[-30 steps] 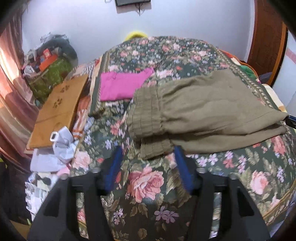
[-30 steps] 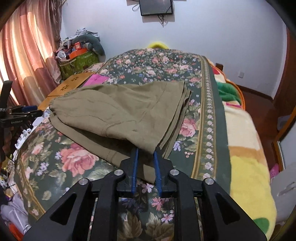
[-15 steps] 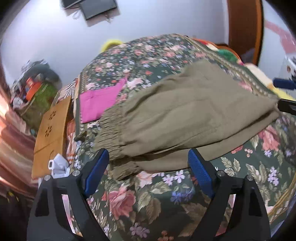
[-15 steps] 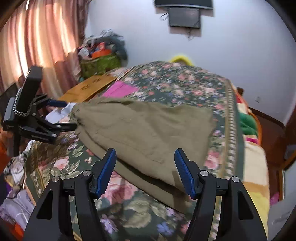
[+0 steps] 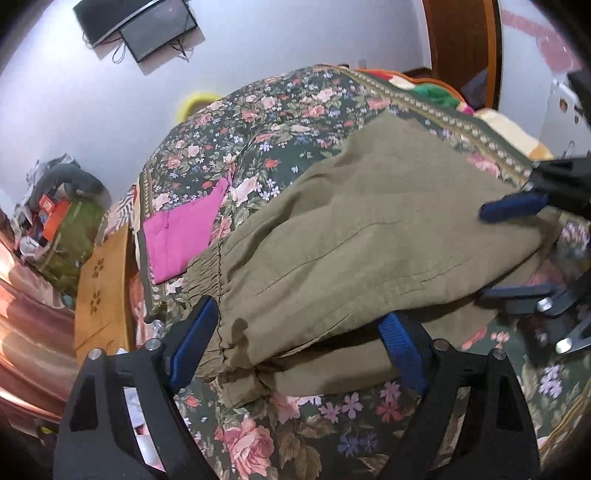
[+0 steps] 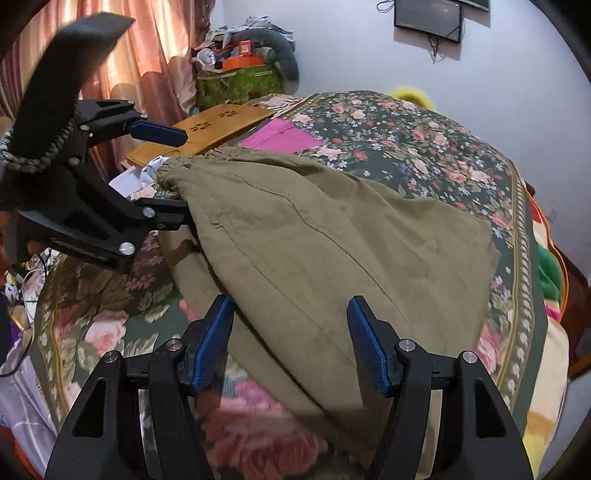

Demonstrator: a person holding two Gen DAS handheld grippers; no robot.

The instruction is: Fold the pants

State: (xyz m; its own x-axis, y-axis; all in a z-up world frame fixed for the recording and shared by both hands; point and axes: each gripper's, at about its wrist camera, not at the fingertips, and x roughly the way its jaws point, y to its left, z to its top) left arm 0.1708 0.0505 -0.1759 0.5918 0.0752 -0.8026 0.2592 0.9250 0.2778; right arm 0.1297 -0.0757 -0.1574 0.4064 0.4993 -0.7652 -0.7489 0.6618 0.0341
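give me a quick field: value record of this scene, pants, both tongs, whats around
surface: bed with floral bedspread
pants: olive pants, folded into layers, lying flat on the bedspread
waistband: gathered elastic end, toward the left tongs
left tongs: left tongs, open, straddling the waistband end, not gripping
right tongs: right tongs, open, straddling the opposite end, not gripping
nearby cloth: pink cloth, beyond the waistband
beside bed: wooden board, cluttered green bag
wall: dark screen
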